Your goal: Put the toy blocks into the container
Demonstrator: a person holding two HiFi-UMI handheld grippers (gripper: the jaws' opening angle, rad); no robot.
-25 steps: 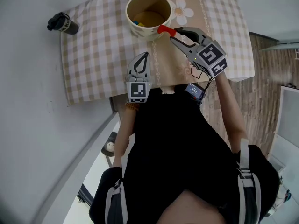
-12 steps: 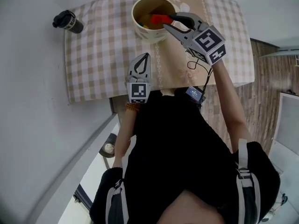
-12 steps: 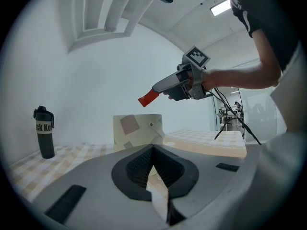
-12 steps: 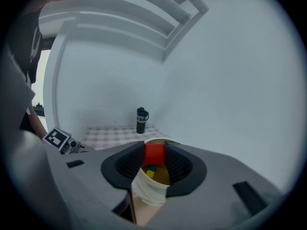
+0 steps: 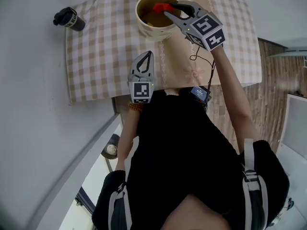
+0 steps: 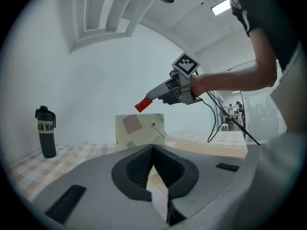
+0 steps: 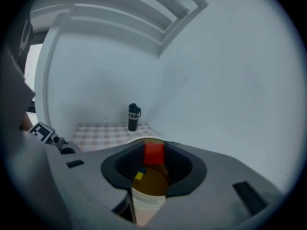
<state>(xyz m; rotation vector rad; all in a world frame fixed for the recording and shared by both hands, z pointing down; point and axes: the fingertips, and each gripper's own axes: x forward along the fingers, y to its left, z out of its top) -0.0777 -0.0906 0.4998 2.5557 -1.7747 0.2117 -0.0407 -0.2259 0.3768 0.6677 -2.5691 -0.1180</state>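
Red block (image 7: pixel 154 154), one, clamped in right tongs (image 5: pixel 168 10) above one container (image 5: pixel 152 31); left tongs (image 6: pixel 152 151) together.

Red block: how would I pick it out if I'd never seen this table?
Find the checked cloth, then the cream bucket near its far edge. Above its mouth the right tongs pinch the red block. It is the only red piece and the only one held up; a yellow block lies inside.
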